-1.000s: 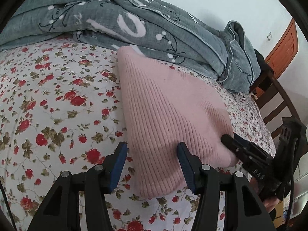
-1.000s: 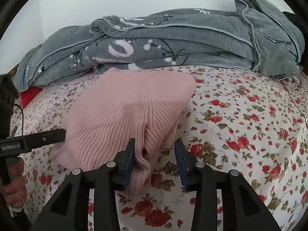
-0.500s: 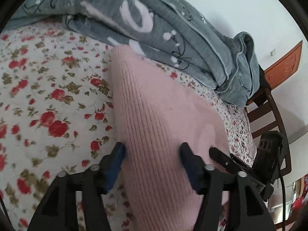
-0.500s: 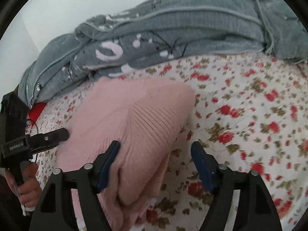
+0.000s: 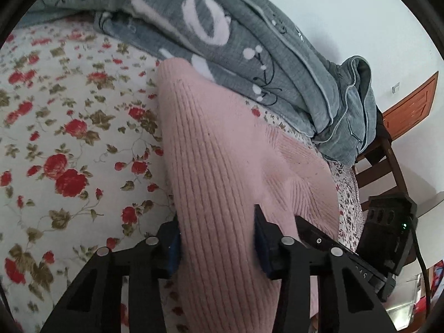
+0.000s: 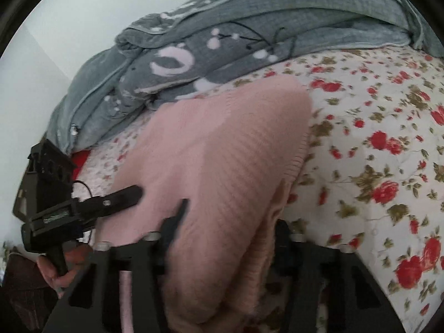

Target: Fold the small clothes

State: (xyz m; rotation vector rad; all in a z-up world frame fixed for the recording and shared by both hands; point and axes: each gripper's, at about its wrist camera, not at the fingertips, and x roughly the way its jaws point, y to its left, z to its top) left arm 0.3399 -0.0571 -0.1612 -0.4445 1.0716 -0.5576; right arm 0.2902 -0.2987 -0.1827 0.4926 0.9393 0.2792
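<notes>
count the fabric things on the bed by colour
pink knitted garment: 1
grey patterned quilt: 1
floral bedsheet, white with red roses: 1
total: 3

pink ribbed knit garment [image 5: 222,149], folded, on bed

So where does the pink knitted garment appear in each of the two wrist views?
Left wrist view: the pink knitted garment runs from centre to the bottom edge, between the left tool's fingers.
Right wrist view: it fills the centre and lower middle, between the right tool's fingers.
Shared landmark: the grey blanket lies behind it in both.
</notes>
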